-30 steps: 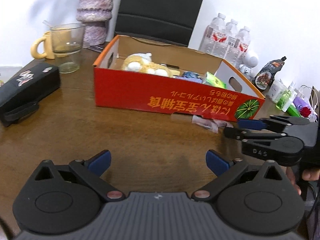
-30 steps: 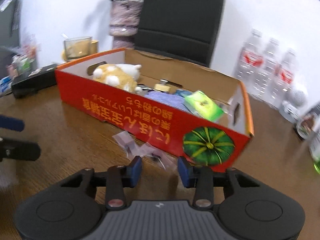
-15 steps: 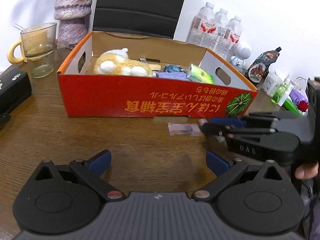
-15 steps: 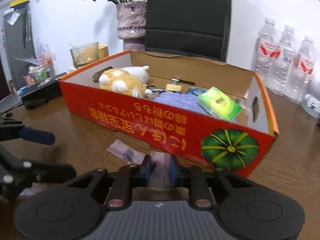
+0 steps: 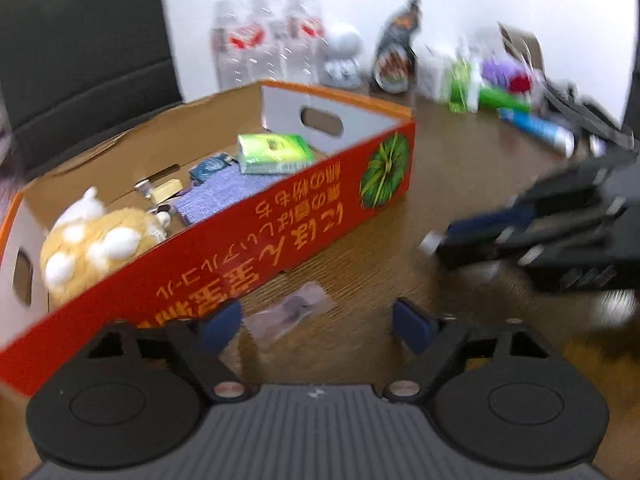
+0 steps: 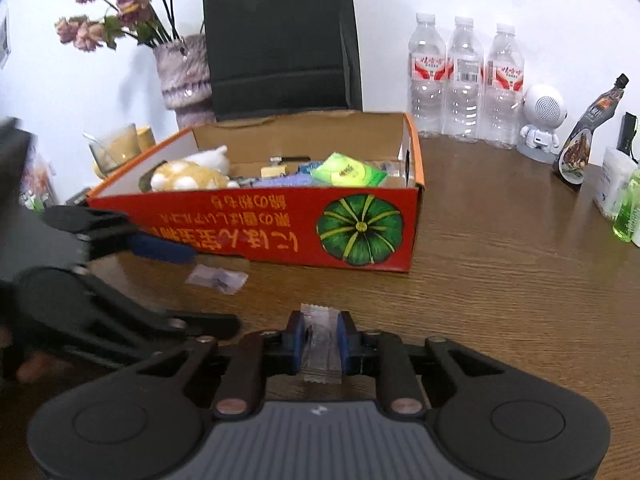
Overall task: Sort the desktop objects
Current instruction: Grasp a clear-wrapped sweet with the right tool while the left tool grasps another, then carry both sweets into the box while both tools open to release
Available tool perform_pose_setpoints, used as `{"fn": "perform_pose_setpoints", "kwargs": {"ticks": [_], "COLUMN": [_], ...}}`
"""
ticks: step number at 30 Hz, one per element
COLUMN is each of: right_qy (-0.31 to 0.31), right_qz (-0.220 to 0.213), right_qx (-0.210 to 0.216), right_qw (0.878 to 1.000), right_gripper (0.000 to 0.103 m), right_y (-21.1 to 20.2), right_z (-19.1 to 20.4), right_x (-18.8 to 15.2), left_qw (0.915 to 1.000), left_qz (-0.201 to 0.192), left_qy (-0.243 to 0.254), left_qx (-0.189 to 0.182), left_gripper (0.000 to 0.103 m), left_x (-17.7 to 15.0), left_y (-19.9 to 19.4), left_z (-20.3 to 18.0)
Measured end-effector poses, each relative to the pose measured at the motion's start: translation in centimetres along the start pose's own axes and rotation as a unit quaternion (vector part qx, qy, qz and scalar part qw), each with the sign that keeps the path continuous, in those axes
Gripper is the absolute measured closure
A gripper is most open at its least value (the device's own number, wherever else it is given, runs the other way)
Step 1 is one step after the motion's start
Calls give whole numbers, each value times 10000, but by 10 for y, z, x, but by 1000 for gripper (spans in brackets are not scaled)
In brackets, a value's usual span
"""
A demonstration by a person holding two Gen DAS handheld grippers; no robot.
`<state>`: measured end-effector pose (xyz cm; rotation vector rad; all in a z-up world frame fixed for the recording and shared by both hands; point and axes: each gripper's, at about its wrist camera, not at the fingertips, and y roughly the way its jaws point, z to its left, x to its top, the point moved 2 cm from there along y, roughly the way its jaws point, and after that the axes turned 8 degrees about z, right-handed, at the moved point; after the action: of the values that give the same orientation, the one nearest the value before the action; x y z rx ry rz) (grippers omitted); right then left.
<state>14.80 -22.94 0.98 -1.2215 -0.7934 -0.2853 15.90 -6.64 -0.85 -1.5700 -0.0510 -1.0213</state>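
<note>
A red cardboard box (image 6: 256,232) stands on the wooden table, also in the left wrist view (image 5: 280,216). It holds a plush toy (image 6: 188,174), a green tissue pack (image 6: 348,172) and a purple cloth (image 5: 218,196). My right gripper (image 6: 318,338) is shut on a small clear sachet (image 6: 320,344), lifted in front of the box. It shows blurred in the left wrist view (image 5: 440,240). My left gripper (image 5: 318,322) is open over a second clear sachet (image 5: 290,312) lying by the box's front wall, also in the right wrist view (image 6: 218,276).
Three water bottles (image 6: 464,84), a white robot figure (image 6: 542,124), a dark sauce pouch (image 6: 586,140) and green bottles (image 6: 628,212) line the back right. A vase of dried flowers (image 6: 186,76), a black chair (image 6: 280,36) and a glass cup (image 6: 116,152) stand behind the box.
My right gripper closed on one sachet and lifted it back from the box. My left gripper swung right and closer, over the other sachet.
</note>
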Motion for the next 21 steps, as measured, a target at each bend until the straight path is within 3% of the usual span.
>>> {"fn": "perform_pose_setpoints", "kwargs": {"ticks": [3,7,13,21], "right_qy": [41,73,122,-9], "right_qz": [-87,-97,-32,27], "right_qx": [137,244,246,278], "right_qw": [9999,9996,9996,9996], "right_gripper": [87,87,87,87], "right_y": [-5,-6,-2,-8], "right_z": [-2,-2,-4,14], "right_x": [2,2,-1,-6], "left_qw": [9995,9980,9988,9982], "left_qz": [-6,76,213,276], "left_qy": [129,102,-167,-509], "left_qx": [-286,-614,-413,-145], "left_gripper": [39,47,79,84], "left_x": [3,5,6,-13], "left_y": [1,6,3,-19], "left_z": [7,17,22,-11]}}
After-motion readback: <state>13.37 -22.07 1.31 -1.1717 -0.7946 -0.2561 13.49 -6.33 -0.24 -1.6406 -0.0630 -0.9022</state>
